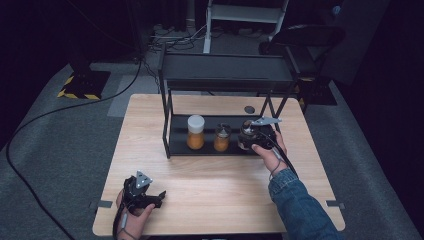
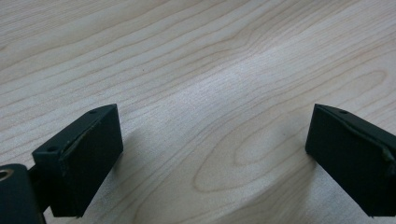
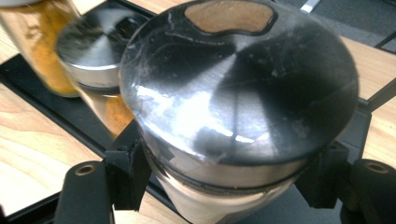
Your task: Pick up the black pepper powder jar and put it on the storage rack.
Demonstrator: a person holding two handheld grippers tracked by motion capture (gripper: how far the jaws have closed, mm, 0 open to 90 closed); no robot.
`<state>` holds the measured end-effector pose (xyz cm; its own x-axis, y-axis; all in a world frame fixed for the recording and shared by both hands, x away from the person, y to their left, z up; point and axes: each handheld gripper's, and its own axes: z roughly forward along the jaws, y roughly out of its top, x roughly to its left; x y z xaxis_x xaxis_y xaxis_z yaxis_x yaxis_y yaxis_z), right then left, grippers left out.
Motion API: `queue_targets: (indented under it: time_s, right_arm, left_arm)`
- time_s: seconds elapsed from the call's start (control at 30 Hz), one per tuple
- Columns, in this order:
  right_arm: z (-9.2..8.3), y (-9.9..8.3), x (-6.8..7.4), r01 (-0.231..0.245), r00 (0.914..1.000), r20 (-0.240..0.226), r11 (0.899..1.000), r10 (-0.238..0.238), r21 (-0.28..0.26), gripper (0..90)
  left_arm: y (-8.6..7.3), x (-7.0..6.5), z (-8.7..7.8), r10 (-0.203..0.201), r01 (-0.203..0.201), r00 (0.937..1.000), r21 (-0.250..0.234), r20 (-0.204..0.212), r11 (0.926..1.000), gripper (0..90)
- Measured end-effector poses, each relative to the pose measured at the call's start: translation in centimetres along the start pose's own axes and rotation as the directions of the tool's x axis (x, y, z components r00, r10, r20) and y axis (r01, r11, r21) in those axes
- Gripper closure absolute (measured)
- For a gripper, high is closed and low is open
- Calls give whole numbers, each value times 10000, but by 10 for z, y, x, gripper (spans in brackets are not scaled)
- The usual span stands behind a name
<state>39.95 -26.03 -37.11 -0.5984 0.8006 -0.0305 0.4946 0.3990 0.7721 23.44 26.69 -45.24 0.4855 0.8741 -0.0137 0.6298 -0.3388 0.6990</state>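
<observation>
Dim room, wooden table (image 1: 210, 185): right gripper (image 1: 256, 137) clamping upright jar (image 3: 238, 93) over rack shelf (image 1: 175, 148), centre-right; left gripper (image 2: 210, 154) idling open, lower left.

A pale wood-grain worktop (image 1: 220, 185) stands on a grey carpeted floor (image 1: 50, 150), lit from above while the room beyond falls into near darkness. At about ten o'clock from the worktop a dark stand sits on a base edged with yellow-and-black hazard tape (image 1: 82, 85), and a black cable (image 1: 30, 130) curves from there across the carpet towards seven o'clock. Past the far edge, at twelve o'clock, a white frame (image 1: 245, 15) rises over loose cables, with a dark chair (image 1: 305, 40) at one o'clock.
</observation>
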Motion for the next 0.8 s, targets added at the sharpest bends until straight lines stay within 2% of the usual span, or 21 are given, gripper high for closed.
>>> queue_targets:
  time_s: [0.53,0.7,0.8]
  right_arm:
    - [29,-16,-9,-358,9994,5,9992,358,173,317]
    - [31,-21,-11,-480,9988,30,9988,480,83,317]
    - [31,-23,-12,-367,9993,45,9993,367,7,316]
  left_arm:
    - [0,0,0,-1,1,10000,-1,-1,10000,39]
    - [0,0,0,9,-9,10000,5,0,10000,39]
    - [0,0,0,-1,1,10000,0,0,10000,39]
